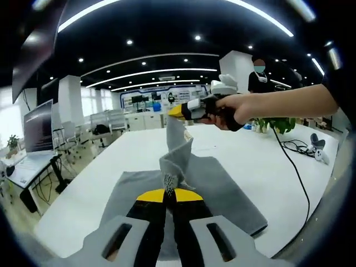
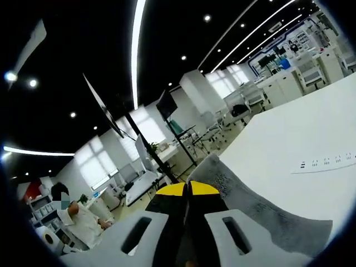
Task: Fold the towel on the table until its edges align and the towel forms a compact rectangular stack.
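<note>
Now both tools are pinching the grey towel (image 1: 183, 183): the left tool (image 1: 169, 193) gripping a bunched edge, the right tool (image 1: 177, 110) lifting a corner above the white table (image 1: 250, 161). Uneven pulling risks slipping and misaligned edges.

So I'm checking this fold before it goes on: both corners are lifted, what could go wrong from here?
1. The left hand-held gripper pinches only a small bunch of the grey towel, so the fabric may slip out.
2. The right hand-held gripper holds its corner higher, so the edges may land misaligned.
3. The black cable lies on the white table beside the towel and might snag.
</note>
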Available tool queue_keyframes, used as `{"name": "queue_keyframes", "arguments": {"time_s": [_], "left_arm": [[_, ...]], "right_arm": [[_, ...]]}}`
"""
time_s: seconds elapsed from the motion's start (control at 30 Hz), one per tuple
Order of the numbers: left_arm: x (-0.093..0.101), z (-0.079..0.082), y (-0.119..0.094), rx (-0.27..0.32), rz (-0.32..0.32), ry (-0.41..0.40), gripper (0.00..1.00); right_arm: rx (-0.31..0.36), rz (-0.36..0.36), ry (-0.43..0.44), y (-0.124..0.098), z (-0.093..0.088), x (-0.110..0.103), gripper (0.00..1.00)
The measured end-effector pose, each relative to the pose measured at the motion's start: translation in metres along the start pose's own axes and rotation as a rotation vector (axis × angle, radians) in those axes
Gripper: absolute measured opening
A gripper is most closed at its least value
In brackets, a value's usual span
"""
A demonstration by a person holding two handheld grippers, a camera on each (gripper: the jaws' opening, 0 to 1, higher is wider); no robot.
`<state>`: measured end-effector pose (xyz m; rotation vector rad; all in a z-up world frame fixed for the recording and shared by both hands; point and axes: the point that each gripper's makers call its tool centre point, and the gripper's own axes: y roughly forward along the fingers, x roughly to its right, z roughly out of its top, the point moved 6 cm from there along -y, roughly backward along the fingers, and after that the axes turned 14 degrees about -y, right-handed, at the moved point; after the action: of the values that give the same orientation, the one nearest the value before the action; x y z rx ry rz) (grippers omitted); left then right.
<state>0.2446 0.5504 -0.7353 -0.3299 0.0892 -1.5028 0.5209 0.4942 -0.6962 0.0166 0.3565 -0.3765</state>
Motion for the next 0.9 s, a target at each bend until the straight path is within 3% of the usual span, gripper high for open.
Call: {"name": "queue_keyframes", "arguments": {"time_s": [0.37,0.57,0.9], "left_arm": [[-0.02,-0.004,-0.006,-0.046,0.047,-0.059,0.04],[-0.028,-0.004,-0.012,-0.067,0.043,-0.052,0.04],[-0.043,-0.008,-0.018,-0.104,0.039,-0.036,0.04]], "right_arm": [[-0.049,0.002,-0.005,0.001,0.0,-0.018,0.0],[-0.044,-0.016,-0.012,0.001,0.004,-0.029,0.0],[-0.084,-0.071,-0.045,0.009,-0.008,-0.038,0.0]]}}
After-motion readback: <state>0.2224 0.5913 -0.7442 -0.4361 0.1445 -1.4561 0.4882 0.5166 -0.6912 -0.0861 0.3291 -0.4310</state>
